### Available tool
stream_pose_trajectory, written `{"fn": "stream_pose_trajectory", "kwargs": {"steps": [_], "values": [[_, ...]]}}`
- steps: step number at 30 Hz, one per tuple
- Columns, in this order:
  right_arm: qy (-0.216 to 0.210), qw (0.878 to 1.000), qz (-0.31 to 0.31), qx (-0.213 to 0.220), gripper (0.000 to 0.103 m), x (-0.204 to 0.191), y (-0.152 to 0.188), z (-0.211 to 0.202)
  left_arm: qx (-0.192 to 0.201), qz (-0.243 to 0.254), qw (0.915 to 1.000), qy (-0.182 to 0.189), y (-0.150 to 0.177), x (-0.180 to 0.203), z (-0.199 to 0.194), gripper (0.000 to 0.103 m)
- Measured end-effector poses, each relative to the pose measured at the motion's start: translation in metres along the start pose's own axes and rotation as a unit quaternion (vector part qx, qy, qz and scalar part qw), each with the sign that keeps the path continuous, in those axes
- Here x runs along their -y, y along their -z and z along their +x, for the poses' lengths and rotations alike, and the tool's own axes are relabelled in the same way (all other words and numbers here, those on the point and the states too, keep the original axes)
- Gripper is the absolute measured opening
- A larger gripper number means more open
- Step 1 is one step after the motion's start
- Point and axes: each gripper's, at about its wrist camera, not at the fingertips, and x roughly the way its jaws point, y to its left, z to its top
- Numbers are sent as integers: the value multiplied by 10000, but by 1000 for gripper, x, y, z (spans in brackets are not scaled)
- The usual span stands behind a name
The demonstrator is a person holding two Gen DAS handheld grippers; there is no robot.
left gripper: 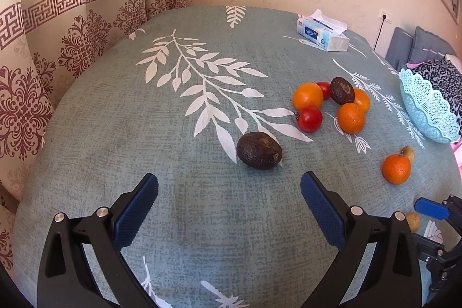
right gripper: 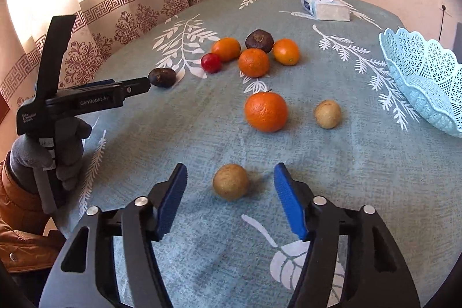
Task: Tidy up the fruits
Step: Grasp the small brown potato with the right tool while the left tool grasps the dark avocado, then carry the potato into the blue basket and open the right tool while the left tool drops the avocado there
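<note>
wide-open right gripper (right gripper: 230,202) framing tan fruit (right gripper: 230,181) for basket (right gripper: 421,74) at table's right edge; left gripper (left gripper: 229,192) open, empty.

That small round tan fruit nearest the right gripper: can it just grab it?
Probably yes. The small round tan fruit lies just ahead of the open right gripper, with bare tablecloth between.

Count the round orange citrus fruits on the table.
4. Three round orange citrus fruits cluster mid-table around a dark brown avocado; one lies alone, nearer. None appears hidden.
</note>
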Motion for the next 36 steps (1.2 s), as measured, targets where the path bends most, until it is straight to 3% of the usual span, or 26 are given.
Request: {"fn": "stream_pose_trajectory", "kwargs": {"steps": [5, 7, 10, 20, 28, 36], "values": [[212, 9997, -105, -117, 32, -4, 2, 7, -43, 63, 10000, 17, -1, 4, 4, 98], [230, 9996, -89, -129, 26, -3, 1, 7, -56, 74, 10000, 16, -3, 5, 5, 98], [182, 9998, -3, -105, 26, 1, 0, 4, -154, 54, 9999, 41, -9, 6, 11, 97], [100, 9991, 333, 242, 26, 15, -8, -17, -497, 96, 9981, 351, -30, 17, 40, 79], [260, 9956, 589, 683, 26, 36, -17, -39, -545, 153, 9980, 275, -30, 20, 47, 42], [869, 9811, 1126, 1310, 26, 89, -34, -74, -407, 262, 9980, 399, -33, 39, 35, 41]]}}
